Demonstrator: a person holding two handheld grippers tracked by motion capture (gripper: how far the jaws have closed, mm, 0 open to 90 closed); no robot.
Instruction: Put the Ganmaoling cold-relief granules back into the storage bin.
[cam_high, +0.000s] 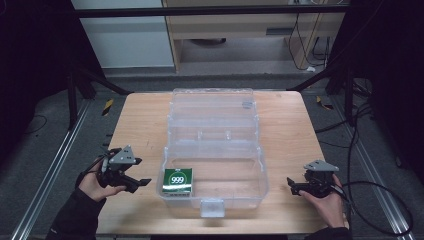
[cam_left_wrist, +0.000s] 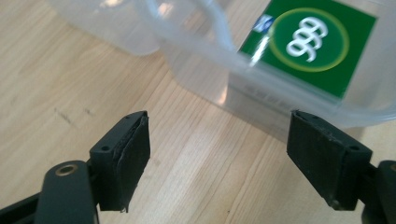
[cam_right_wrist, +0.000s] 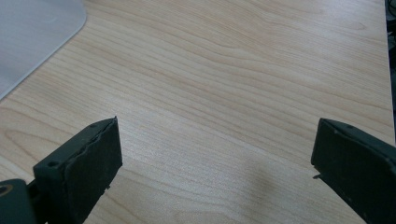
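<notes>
- The left gripper (cam_high: 142, 183) has its jaws apart with nothing between them but bare wood; in its own view the two black pads (cam_left_wrist: 133, 154) stand well clear of each other and grip nothing.
- Just beyond those jaws lies the near left corner of the clear plastic box (cam_high: 260, 175), close to the tips but not touching them.
- Inside that box, in its near left corner, a green packet (cam_high: 178, 180) lies flat with its white "999" face up; the left gripper view sees it through the transparent wall (cam_left_wrist: 308, 44).
- The right gripper (cam_high: 294, 186) is released too, its jaws wide over empty tabletop, pointing toward the box's right side and well apart from it.
- The box's lid (cam_high: 212, 107) lies folded open behind it, flat on the wooden table (cam_high: 290, 130).
- Each gripper sits in a hand at the table's near edge, one on either side of the box.
</notes>
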